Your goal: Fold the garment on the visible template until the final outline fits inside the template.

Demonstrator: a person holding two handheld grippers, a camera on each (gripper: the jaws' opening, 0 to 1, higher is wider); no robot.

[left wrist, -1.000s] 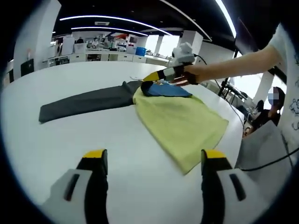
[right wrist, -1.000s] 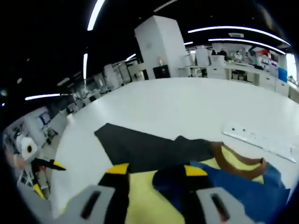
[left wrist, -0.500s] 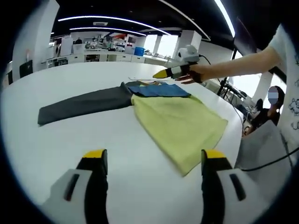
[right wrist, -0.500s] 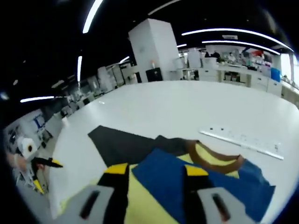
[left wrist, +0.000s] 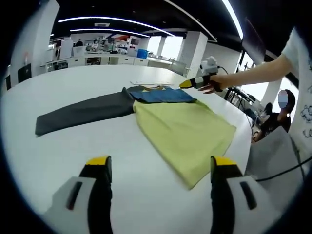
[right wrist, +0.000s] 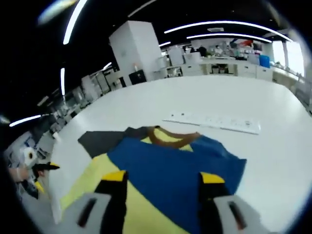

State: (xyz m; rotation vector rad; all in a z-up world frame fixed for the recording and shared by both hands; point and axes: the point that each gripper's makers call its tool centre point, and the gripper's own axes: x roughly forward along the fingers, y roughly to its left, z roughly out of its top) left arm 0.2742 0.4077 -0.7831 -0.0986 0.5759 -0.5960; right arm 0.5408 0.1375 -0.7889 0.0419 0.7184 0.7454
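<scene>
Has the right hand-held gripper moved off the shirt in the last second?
Yes. In the left gripper view the right hand-held gripper has pulled back from over the blue sleeve to beyond the shirt's edge, over bare table.

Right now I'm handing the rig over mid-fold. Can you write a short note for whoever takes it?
Left gripper: jaws open, empty, above bare table short of the shirt.
Right gripper: jaws open, empty, held over the shirt's collar end.
Shirt: flat on the white table, yellow body, blue sleeve folded across the top, dark sleeve stretched out to one side.
Done: blue sleeve folded in.
Left: fold in the dark sleeve, then the body. I can't make out a template outline.
</scene>
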